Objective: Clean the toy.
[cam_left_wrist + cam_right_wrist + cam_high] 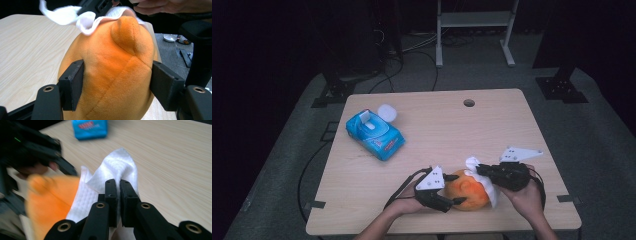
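An orange plush toy point(468, 192) lies near the table's front edge. My left gripper point(459, 189) holds it from the left, one jaw on each side. In the left gripper view both pads point(77, 85) press into the plush point(112, 70). My right gripper point(479, 170) is shut on a white wipe point(473, 163) that drapes over the toy's right side. In the right gripper view the jaws point(119, 192) pinch the wipe point(120, 167) beside the blurred plush point(50, 200). The wipe point(75, 15) lies over the toy's far end.
A blue pack of wipes point(374, 132) lies at the table's back left, with a small round white object point(387, 112) just behind it. The wooden table point(437, 130) has a cable hole point(469, 103) near its far edge. A metal rack stands beyond on the floor.
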